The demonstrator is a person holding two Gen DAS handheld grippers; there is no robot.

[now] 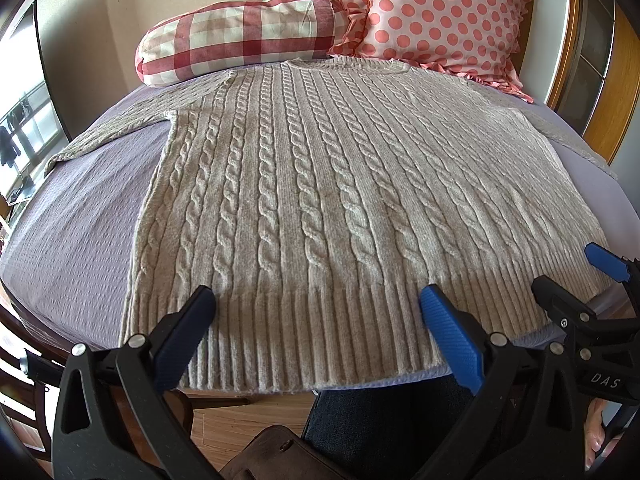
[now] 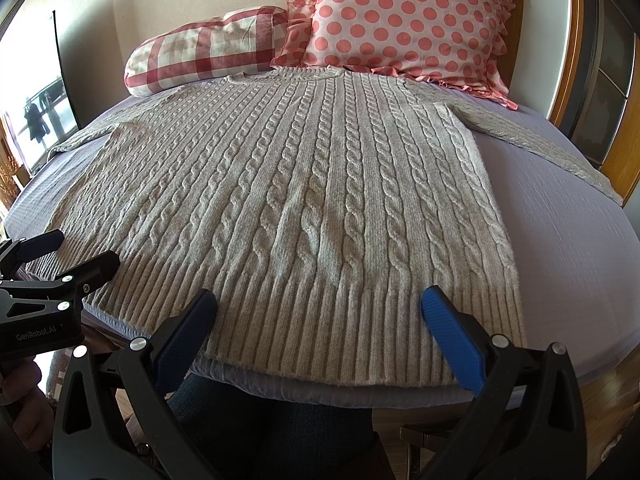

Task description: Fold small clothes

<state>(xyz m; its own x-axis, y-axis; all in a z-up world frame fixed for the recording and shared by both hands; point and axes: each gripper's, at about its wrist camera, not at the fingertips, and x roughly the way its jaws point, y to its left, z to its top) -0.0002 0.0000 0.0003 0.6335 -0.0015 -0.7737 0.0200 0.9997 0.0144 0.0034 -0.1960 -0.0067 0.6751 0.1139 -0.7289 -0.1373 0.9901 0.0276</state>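
Note:
A grey cable-knit sweater [image 1: 320, 184] lies flat on the lilac bed [image 1: 72, 232], hem toward me, collar at the pillows, both sleeves spread out to the sides. It also shows in the right wrist view [image 2: 304, 200]. My left gripper [image 1: 318, 300] is open and empty, hovering over the ribbed hem near its left half. My right gripper [image 2: 320, 300] is open and empty over the hem's right half. The right gripper also shows in the left wrist view [image 1: 576, 268], and the left gripper shows in the right wrist view [image 2: 86, 250].
A red-checked bolster [image 1: 240, 36] and a pink polka-dot pillow [image 1: 440, 16] lie at the head of the bed. A wooden headboard [image 1: 624, 80] stands at the right. The bed's front edge [image 2: 360, 396] is just below the hem, with my legs and wood floor beneath.

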